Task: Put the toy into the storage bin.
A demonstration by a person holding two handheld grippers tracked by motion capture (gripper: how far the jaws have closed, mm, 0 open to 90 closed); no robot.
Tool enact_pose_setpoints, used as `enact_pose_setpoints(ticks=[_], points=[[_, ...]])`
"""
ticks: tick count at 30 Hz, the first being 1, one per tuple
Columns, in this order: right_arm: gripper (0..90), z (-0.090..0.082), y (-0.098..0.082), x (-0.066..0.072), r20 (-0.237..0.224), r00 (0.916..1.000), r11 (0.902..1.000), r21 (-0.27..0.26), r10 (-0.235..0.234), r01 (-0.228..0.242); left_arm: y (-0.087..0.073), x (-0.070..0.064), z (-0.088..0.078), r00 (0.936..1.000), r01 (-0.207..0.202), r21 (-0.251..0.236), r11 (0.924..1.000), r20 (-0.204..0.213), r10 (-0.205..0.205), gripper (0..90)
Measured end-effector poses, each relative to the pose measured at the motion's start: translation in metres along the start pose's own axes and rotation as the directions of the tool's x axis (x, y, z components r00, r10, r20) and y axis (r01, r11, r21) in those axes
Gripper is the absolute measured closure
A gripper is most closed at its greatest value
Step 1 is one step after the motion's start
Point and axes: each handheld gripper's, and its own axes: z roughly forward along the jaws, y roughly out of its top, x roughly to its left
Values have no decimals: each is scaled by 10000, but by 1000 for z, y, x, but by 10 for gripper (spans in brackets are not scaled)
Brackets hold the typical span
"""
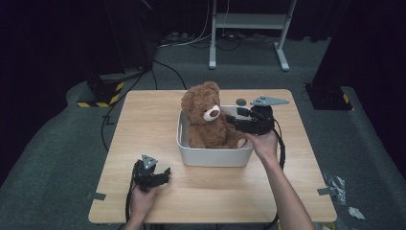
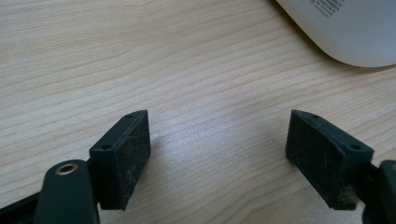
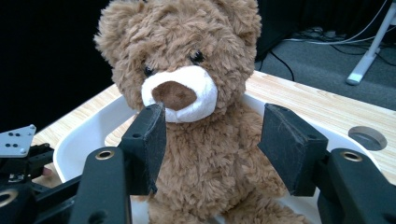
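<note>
Two grippers are working this table, and both are standing with jaws spread and nothing between them. The right gripper (image 1: 234, 118) is reaching over the right rim of the white bin (image 1: 213, 157), its jaws pointing at the chest of the teddy bear (image 1: 207, 120); in the right gripper view the two black pads (image 3: 152, 144) are flanking the bear's torso (image 3: 205, 158) just below its muzzle, close to the fur but not yet pressing it, as far as can be told. The left gripper (image 1: 165, 173) is resting low on the wooden table (image 1: 143, 120), in front of the bin's near left corner and apart from it; in the left gripper view its jaws are lying wide over bare wood grain (image 2: 210, 116), with a rounded white corner of the bin (image 2: 355, 32) showing at the upper right.

Sitting upright inside the bin, the bear is leaning toward the bin's left wall and facing the right gripper, its legs lying along the bin floor. A round grommet hole (image 1: 241, 101) is sitting in the tabletop just behind the bin.

Judging from this, the work is at its grasping stage: the approach to the bear looks complete, while closing on its body is yet to come, and whether it is to be lifted out or settled deeper cannot be told. The left gripper seems to be waiting, perhaps to steady the bin.
</note>
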Motion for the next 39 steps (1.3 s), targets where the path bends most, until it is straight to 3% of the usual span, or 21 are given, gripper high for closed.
enact_pose_setpoints(ticks=[8, 39], points=[[405, -8, 0, -1, 26, 10000, 9998, -221, 28, -28, 0, 0, 0, 9999, 159, 8, 9999, -59, -159, 217], [416, -29, -5, -5, 355, 9991, 9982, -558, 247, -227, 0, 0, 0, 9998, 176, 54, 9998, -123, -176, 217]])
